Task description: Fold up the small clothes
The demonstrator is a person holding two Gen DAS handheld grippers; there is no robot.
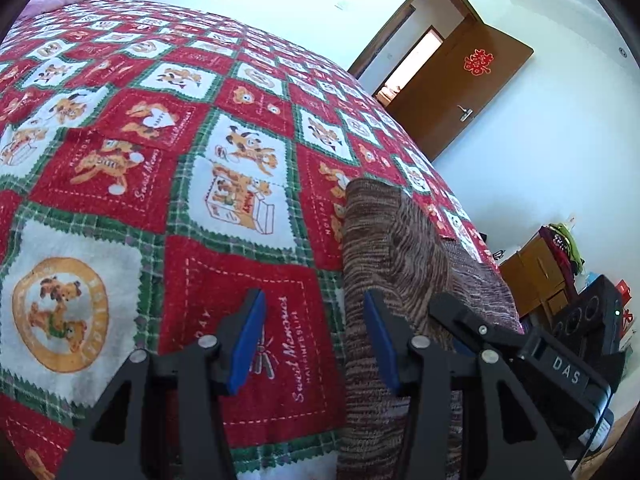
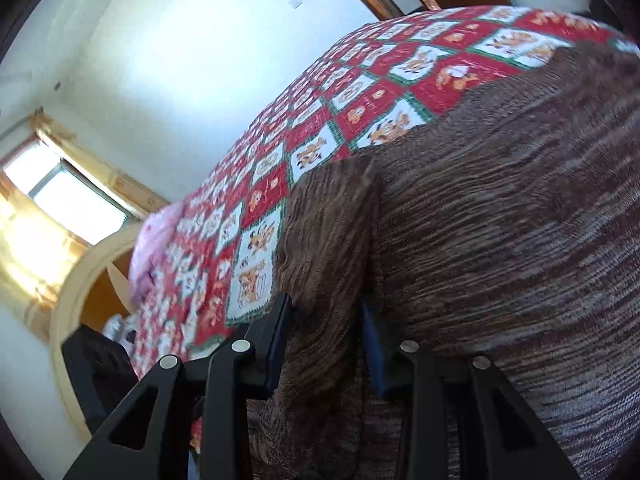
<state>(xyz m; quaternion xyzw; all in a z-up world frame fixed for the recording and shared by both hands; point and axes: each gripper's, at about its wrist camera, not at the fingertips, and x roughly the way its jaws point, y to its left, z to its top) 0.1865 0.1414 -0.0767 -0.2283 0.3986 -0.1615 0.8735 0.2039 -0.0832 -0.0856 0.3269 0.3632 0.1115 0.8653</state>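
Note:
A brown striped knit garment (image 1: 396, 256) lies on a bed with a red, white and green cartoon-print cover (image 1: 168, 152). In the left wrist view my left gripper (image 1: 314, 340) is open and empty, its blue pads (image 1: 248, 344) over the cover beside the garment's left edge. The right gripper's black body (image 1: 532, 344) shows on the garment. In the right wrist view my right gripper (image 2: 326, 340) has its jaws apart with a raised fold of the garment (image 2: 332, 240) between them; whether they pinch it is unclear. The garment (image 2: 520, 220) fills the right of that view.
An open wooden door (image 1: 460, 92) stands beyond the bed's far corner. A wooden cabinet (image 1: 536, 276) piled with clothes stands at right. A pink pillow (image 2: 154, 248) lies at the bed's head near a window (image 2: 68, 196).

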